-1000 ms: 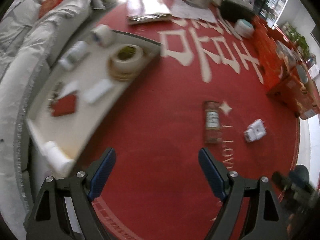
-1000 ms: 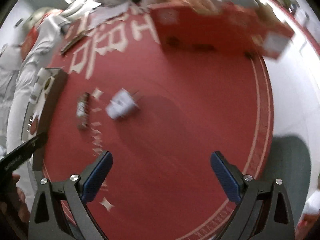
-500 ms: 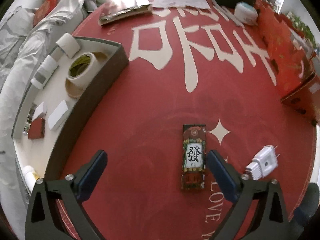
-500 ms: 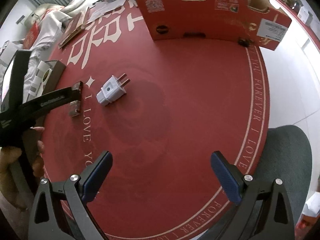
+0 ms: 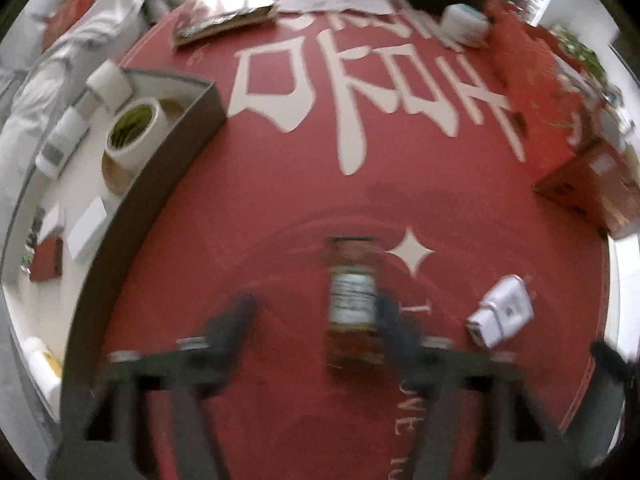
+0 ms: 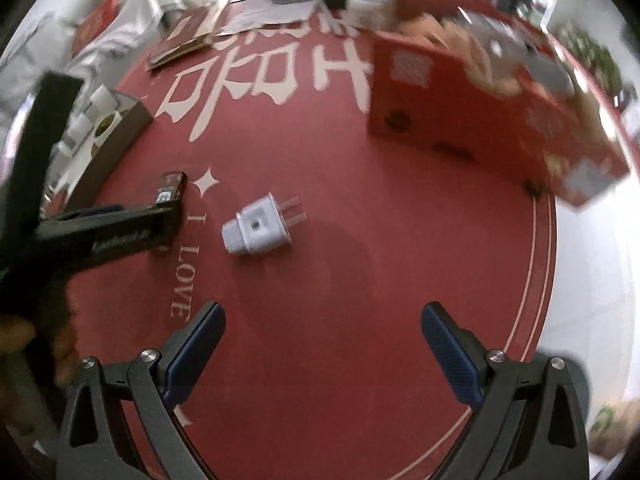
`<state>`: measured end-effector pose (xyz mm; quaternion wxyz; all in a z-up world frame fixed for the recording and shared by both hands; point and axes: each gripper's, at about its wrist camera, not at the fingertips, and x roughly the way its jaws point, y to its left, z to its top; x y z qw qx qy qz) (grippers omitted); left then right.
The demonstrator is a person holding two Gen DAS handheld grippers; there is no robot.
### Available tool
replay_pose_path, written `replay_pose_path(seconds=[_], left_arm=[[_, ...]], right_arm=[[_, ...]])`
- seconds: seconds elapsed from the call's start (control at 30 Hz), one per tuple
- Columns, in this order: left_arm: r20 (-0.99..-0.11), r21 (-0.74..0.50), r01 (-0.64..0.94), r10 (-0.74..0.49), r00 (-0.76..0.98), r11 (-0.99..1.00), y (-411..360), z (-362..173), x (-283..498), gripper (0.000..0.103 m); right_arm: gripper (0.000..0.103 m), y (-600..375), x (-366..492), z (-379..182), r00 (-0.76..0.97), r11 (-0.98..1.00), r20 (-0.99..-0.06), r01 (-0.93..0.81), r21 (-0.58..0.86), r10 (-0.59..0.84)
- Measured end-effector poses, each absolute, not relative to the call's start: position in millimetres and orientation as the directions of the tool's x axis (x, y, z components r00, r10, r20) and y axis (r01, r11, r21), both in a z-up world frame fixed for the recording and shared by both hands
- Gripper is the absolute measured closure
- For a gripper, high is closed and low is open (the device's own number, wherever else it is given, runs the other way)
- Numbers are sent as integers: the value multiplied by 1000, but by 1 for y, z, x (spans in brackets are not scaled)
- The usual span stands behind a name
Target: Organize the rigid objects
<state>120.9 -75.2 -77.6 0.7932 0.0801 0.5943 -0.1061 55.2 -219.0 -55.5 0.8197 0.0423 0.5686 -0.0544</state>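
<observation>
the thing our next move turns on is the small dark box (image 5: 352, 300), which lies flat on the red surface (image 5: 280, 200) with its long axis running straight away from our left tongs (image 5: 314, 316), in line with the fingers. it sits off-centre in the gap, just beside the right-hand finger and well apart from the left-hand one, so we judge the tongs must shift a little to the right before closing across its short sides. the left view is blurred, but the left tongs are clearly spread wide and hold nothing.

our left tongs are by far the nearer: in the right view the box (image 6: 170, 190) lies just past the left tool's tip, well apart from our right tongs (image 6: 322, 330). those are also spread and empty, low over the near edge of the surface, tilted down at it. the white plug (image 6: 260, 228) lies ahead and slightly left of them, prongs pointing away to the right; it looks like the right hand's natural target.

the open tray (image 5: 176, 168) with tape rolls along the left edge seems the likely place for both.
</observation>
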Motion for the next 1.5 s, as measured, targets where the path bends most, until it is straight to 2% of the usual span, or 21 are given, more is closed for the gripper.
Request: replay_pose_path(seconds=[0.17,0.33,0.4,0.43,0.5,0.67,0.77,0.97,1.5], left_arm=[[-968,-67,192,-110,224,979,-51,-75,122,78],[-969,-71,154,-105,226,986,-22,-67,118,77],[-967,-72,141,-104,234,987,-17,-63,107,77],[-965,-73,138,-105,239,988,-19,-63,98,77],[-963,-69,132,-100,249,989,-17,-60,89,77],[-957,-66,137,-102,272,988,-23,-53,60,77],[-955,-41,143,-80,284,989,-29,-54,47,77],[-945,37,183,-25,325,982,-36,-48,15,77],[-915,44,170,-28,401,984,-13,-32,-18,77]], right_arm=[[4,-198,84,-62,351,998,-934,32,-58,-65],[4,-187,109,-82,312,995,-946,-16,-98,-88],[9,-190,113,-90,285,998,-957,7,-58,-58],[13,-193,111,-89,293,999,-955,31,-44,-51],[44,-193,108,-82,321,998,-946,29,-47,-54],[45,-203,97,-80,297,997,-954,81,-14,-37],[45,-216,79,-73,308,988,-951,142,68,21],[44,-221,36,-53,355,974,-934,191,118,44],[44,-195,-3,-48,362,978,-932,186,90,17]])
